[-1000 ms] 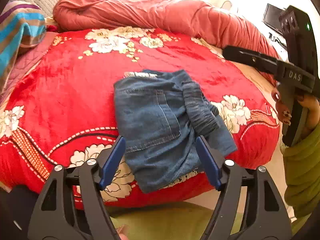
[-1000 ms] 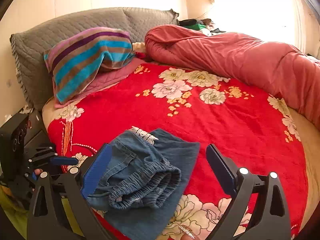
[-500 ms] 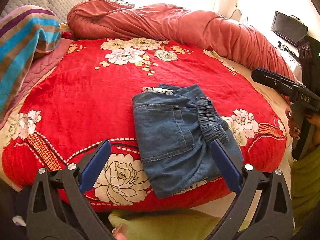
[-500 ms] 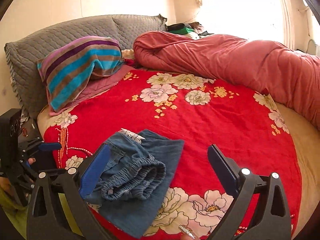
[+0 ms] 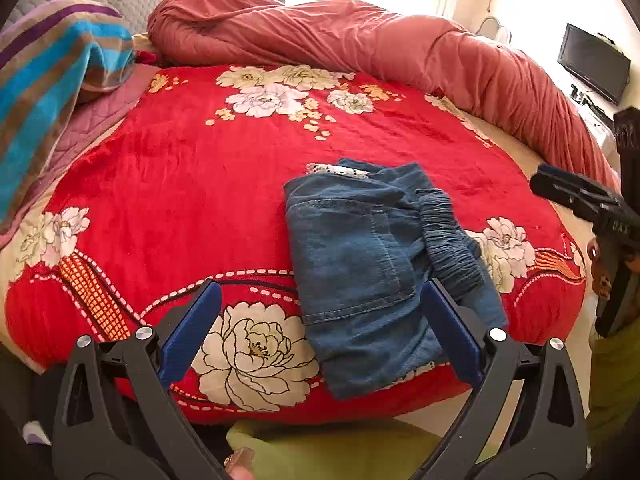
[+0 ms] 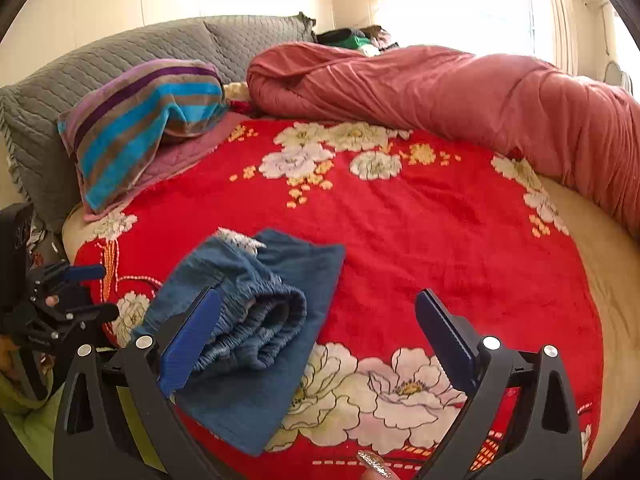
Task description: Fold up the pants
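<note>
Your folded denim pants [image 5: 372,276] lie as a thick, soft rectangle near the front edge of the plush red floral blanket [image 5: 192,184], gathered elastic waistband [image 5: 448,248] ridged on top, a lace trim at the far end. Your left gripper [image 5: 320,332] has just been opening; its ribbed blue pads now stand wide, holding nothing. Your right gripper [image 6: 316,344] is spread wide too, empty, above the blanket's front edge.

You have one pants [image 5: 372,276], one blanket [image 5: 200,184], one duvet [image 5: 360,44], one towel [image 6: 148,120], two grippers [image 5: 320,336] [image 6: 316,340].
</note>
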Demonstrator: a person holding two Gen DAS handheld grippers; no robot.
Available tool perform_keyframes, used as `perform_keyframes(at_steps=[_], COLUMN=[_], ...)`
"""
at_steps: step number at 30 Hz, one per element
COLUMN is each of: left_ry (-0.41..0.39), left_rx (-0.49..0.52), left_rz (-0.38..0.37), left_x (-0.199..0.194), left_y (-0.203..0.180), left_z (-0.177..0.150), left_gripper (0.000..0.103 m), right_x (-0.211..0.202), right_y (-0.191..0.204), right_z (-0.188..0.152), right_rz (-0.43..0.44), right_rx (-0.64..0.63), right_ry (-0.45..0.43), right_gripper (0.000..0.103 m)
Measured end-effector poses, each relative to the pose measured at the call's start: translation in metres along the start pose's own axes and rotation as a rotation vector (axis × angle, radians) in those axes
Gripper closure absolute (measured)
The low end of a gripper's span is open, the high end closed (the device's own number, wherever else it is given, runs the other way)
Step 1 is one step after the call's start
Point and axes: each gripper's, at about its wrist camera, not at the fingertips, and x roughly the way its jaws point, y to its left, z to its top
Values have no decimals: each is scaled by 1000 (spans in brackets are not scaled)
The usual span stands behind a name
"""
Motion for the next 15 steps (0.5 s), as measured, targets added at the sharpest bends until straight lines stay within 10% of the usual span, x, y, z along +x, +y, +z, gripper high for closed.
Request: perform_keyframes(at_steps=[15], left_ry=[51], left_rx=[-47], left_rz=[4], left_x=[23], left_y=[14], left_z=[-3], left_gripper=[10], right_x=[38], right_y=[-1], right_z=[-14], right_rz=[31], right_rx=[58], right_ry=[98], right_gripper=[6])
